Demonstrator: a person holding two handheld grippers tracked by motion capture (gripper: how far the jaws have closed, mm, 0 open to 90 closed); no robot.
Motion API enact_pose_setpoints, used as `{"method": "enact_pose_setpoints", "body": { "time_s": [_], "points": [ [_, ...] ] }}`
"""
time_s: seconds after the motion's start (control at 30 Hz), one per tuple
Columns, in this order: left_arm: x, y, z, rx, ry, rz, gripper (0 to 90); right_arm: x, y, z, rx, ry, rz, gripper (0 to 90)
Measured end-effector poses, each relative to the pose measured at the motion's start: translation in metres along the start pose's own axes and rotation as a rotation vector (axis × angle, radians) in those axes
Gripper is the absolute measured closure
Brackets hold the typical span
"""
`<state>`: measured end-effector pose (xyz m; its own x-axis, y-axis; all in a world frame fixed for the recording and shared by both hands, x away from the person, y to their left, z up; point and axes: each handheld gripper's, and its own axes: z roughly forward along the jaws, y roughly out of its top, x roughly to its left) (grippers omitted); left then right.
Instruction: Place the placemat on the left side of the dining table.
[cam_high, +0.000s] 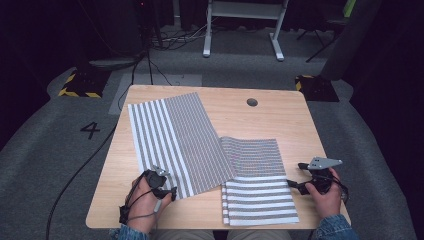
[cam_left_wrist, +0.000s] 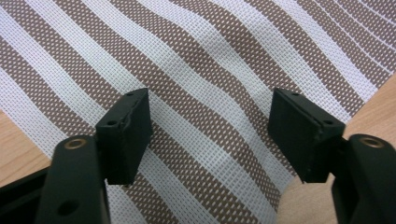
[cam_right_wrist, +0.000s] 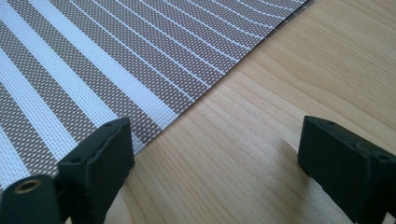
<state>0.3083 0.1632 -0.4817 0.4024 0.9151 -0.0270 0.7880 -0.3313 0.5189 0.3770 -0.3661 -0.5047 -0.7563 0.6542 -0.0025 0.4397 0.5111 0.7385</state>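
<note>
Two brown-and-white striped woven mats lie on the wooden table (cam_high: 280, 115). One mat (cam_high: 175, 140) lies diagonally at left centre, and its right edge overlaps the second mat (cam_high: 257, 192) at the front right. My left gripper (cam_high: 167, 185) hovers over the diagonal mat's near corner. In the left gripper view its jaws (cam_left_wrist: 210, 126) stand open above the mat's weave (cam_left_wrist: 201, 70), with nothing pinched. My right gripper (cam_high: 296, 175) sits at the right edge of the front mat. It is open (cam_right_wrist: 215, 154) over bare wood (cam_right_wrist: 289, 84), with the mat's edge (cam_right_wrist: 93, 60) beside its left jaw.
A round cable hole (cam_high: 252, 102) sits near the table's far edge. Beyond the table are grey carpet, a white frame's legs (cam_high: 242, 30), loose cables (cam_high: 150, 65), yellow-black floor markers (cam_high: 80, 85) and a painted number 4 (cam_high: 90, 130). Bare wood shows at the table's far right.
</note>
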Motion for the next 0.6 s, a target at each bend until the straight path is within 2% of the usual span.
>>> {"method": "enact_pose_setpoints", "body": {
  "time_s": [0.13, 0.17, 0.27, 0.33, 0.37, 0.4, 0.47, 0.6],
  "points": [
    [0.004, 0.000, -0.001, -0.013, 0.000, 0.000, 40.0, 0.000, 0.000, 0.000, 0.000, 0.000, -0.001, 10.8],
    [0.005, 0.000, -0.001, -0.020, 0.011, 0.003, 42.6, 0.000, 0.000, 0.000, 0.000, 0.000, 0.000, 10.8],
    [0.009, 0.000, -0.001, -0.035, -0.001, 0.010, 50.1, 0.000, 0.000, 0.000, -0.001, 0.000, -0.001, 10.8],
    [0.013, -0.001, -0.001, -0.055, -0.008, 0.013, 57.2, 0.000, 0.000, 0.000, 0.000, 0.000, 0.000, 10.8],
    [0.017, 0.000, -0.001, -0.059, -0.014, 0.020, 63.5, 0.000, 0.000, 0.000, 0.000, 0.000, 0.000, 10.8],
    [0.018, 0.000, -0.001, -0.069, -0.022, 0.011, 69.2, 0.000, 0.000, 0.000, 0.000, 0.000, 0.000, 10.8],
    [0.023, 0.000, -0.006, -0.065, -0.005, 0.027, 74.8, 0.000, 0.000, 0.000, 0.000, 0.000, 0.000, 10.8],
    [0.033, -0.002, -0.013, -0.087, 0.007, 0.028, 78.7, 0.000, 0.000, 0.000, 0.000, 0.000, 0.000, 10.8]
  ]
}}
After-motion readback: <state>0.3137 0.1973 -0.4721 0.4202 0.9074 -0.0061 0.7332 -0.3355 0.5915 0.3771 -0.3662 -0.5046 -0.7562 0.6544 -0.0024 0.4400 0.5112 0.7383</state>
